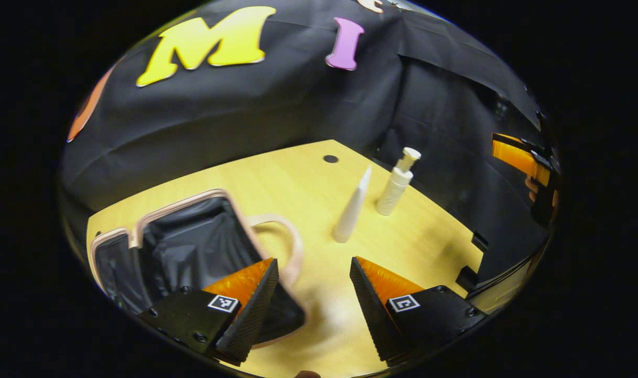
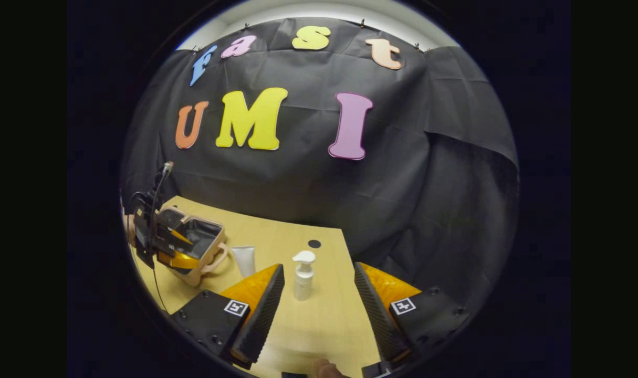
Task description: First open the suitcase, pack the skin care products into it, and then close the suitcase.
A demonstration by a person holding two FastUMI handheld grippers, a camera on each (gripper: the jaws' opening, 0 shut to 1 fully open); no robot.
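Wooden table (image 1: 308,184) is carrying open suitcase (image 1: 192,247) lower left, tube (image 1: 353,207) and pump bottle (image 1: 397,184) standing centre; left gripper (image 1: 313,286) and right gripper (image 2: 319,294) are both hovering, fingers apart, gripping nothing.

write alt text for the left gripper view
An open gripper hovers over a wooden table, with an open suitcase on the left. A tube and a pump bottle stand upright beyond.

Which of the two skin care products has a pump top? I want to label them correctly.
The pump bottle, standing right ahead of the right gripper. The tube beside it, nearer the open suitcase, tapers to a flat crimped end and has no pump.
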